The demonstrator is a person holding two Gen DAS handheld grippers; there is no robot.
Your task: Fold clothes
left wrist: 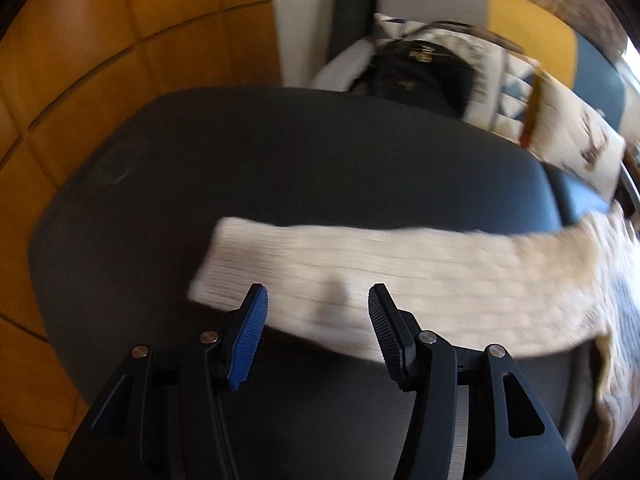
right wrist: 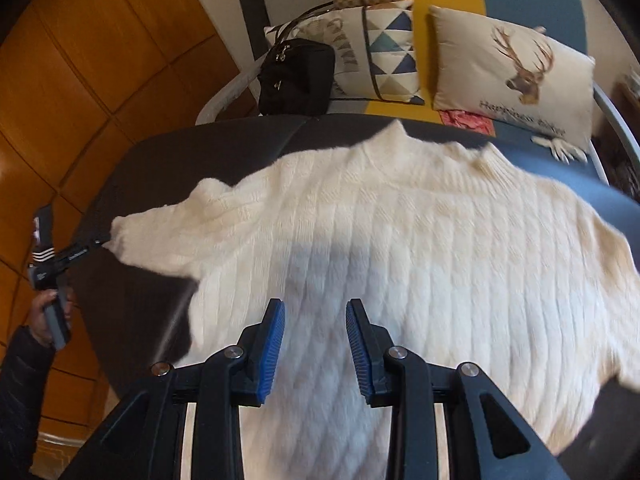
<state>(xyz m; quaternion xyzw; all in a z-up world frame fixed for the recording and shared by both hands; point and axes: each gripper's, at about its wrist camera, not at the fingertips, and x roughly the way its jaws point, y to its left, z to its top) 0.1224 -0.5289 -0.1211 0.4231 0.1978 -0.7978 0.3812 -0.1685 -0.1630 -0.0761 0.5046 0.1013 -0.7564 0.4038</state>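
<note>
My cream sweater (right wrist: 400, 248) lies spread flat on the dark worktop (right wrist: 224, 140), with its neck at the far side and its bottom edge near me. One sleeve (left wrist: 360, 268) sticks out to the left across the dark top, and my left gripper (left wrist: 316, 320) hangs just over that sleeve, close to the cuff end. Its two fingers are apart and hold nothing. My right gripper (right wrist: 316, 344) hangs over the middle of the sweater, near the bottom edge. Its fingers are a little apart too, with only knit showing between them, so it holds nothing. No part of the sweater looks folded over right now. It lies open and flat, and the picture is a bit blurry, so small creases are hard to see. I think the sleeve is the part in hand. To fold it, my left gripper would need to come down, pinch the sleeve near the cuff, and carry it right, over the body. Behind the worktop sit a black bag (right wrist: 296, 76) and two cushions (right wrist: 512, 68) on a sofa.
</note>
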